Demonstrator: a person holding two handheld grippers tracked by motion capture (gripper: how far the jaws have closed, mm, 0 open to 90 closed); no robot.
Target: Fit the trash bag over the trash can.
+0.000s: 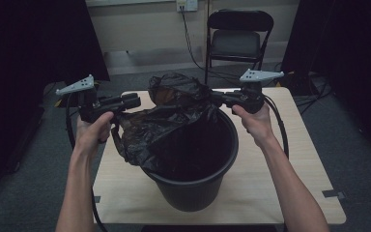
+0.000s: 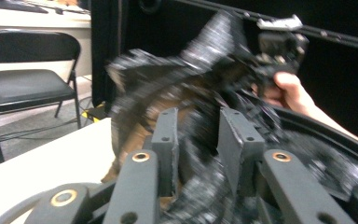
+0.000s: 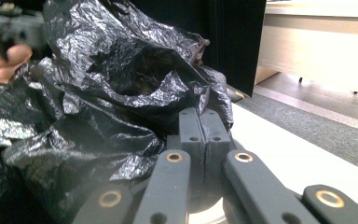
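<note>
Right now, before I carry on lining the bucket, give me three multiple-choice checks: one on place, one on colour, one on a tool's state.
1. Where does the bucket stand?
A. on the wooden table
B. on the chair
C. on the floor

2. What colour is the plastic bag?
A. white
B. black
C. blue

3. How do the right tool's jaws stand?
A. wide open, clear of the bag
B. pressed together at the bag's edge
C. clamped on the bucket's rim

Answers: 1 A, the high view shows it on the tabletop; 2 B, glossy black film; 3 B, the right gripper view shows the pads meeting against the film.
</note>
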